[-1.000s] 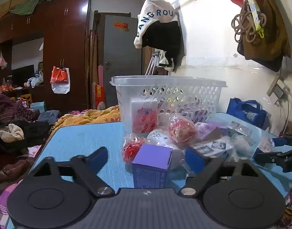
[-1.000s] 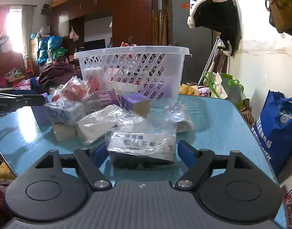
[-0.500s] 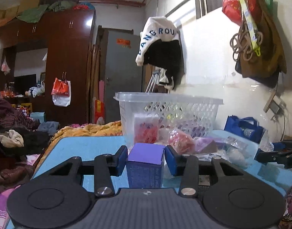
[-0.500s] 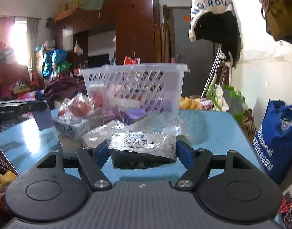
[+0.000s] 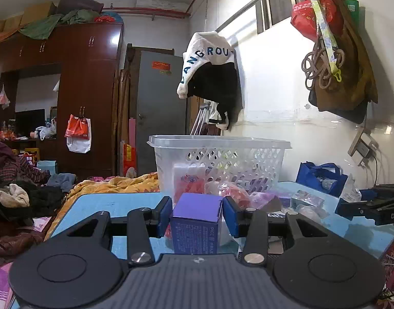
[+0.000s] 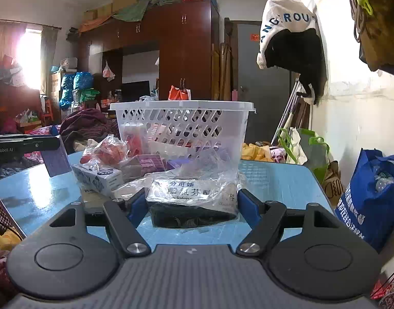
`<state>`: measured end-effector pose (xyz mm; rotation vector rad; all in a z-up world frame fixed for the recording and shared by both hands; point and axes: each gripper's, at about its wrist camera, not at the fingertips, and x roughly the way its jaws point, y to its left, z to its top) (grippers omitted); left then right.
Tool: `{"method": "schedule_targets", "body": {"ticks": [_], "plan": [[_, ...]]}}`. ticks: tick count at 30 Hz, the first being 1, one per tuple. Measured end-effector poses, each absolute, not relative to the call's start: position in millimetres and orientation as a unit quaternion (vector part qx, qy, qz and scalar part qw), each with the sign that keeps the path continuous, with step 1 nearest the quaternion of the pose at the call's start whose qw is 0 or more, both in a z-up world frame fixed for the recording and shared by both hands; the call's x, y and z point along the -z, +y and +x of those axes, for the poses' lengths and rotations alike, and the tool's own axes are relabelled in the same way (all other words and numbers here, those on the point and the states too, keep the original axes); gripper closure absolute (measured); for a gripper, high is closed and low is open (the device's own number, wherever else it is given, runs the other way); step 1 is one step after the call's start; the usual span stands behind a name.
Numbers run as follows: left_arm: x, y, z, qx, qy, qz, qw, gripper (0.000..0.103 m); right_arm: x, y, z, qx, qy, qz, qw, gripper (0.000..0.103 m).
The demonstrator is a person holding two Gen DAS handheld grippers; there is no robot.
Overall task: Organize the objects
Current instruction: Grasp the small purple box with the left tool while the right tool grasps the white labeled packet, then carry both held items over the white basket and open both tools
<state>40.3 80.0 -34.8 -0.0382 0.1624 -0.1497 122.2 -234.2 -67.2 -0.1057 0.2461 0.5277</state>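
Left wrist view: the left hand-held gripper point(image 5: 197, 215) has just closed and pinches the purple box point(image 5: 195, 222) above the blue tabletop point(image 5: 114, 203). The right hand-held gripper point(image 6: 192, 203) clamps the bagged medicine packet point(image 6: 193, 197). Beyond stands the white basket point(image 6: 182, 128).

Hanging cap point(image 5: 209, 59) reads "ANGROU"; other gripper point(image 6: 24, 145) "GenRobot.AI".

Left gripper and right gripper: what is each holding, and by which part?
The left gripper clamps the purple box by its two side faces. The right gripper brackets the bagged medicine packet at its ends; a firm hold cannot be told.
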Motion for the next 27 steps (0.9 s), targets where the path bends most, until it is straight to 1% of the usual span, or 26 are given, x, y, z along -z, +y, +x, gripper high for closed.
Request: {"method": "schedule_targets", "body": {"ticks": [17,23,27], "plan": [[31,82,38,0.073,0.061,-0.034,0.995,0.056,48,-238,130,-0.266,0.096,-0.024,0.959,0.027],[-12,74,66,0.058,0.036,-0.034,0.997,0.056,12,-225,161,-0.265,0.080,-0.005,0.961,0.027],[-53,68,106,0.063,0.045,-0.032,0.997,0.056,-21,-203,194,-0.278,0.067,-0.015,0.958,0.027]]}}
